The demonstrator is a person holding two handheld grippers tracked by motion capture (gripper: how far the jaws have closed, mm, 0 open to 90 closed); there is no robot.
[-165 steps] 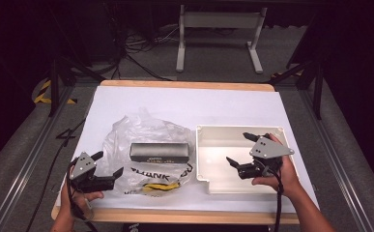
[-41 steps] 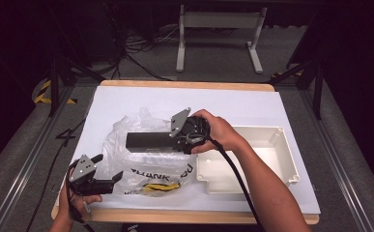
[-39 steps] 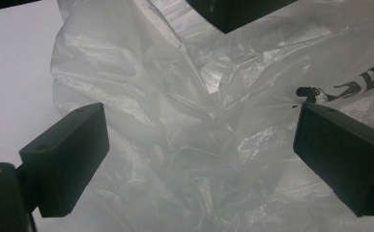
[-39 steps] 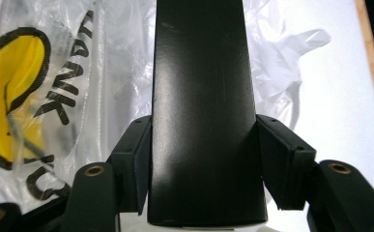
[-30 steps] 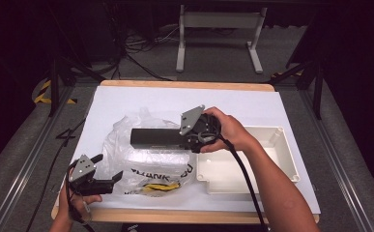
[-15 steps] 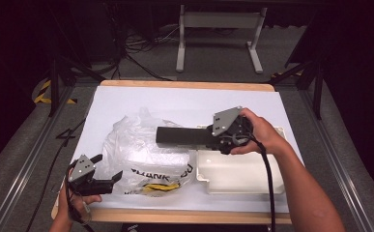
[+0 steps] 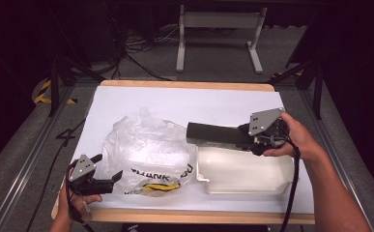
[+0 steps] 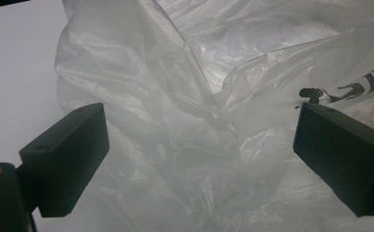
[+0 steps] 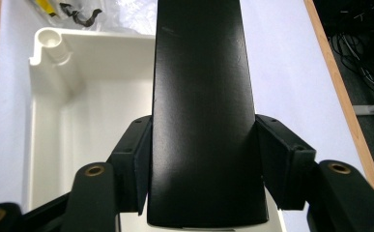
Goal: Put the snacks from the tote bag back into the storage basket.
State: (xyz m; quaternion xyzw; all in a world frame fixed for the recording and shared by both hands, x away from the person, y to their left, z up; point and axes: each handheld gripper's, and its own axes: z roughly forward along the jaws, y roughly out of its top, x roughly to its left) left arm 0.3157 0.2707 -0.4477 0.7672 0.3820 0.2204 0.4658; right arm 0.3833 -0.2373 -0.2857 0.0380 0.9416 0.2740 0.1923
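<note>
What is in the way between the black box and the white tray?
Nothing visible. The right gripper holds the black box in the air over the back edge of the white tray, whose inside looks bare. The plastic bag lies off to the side.
</note>
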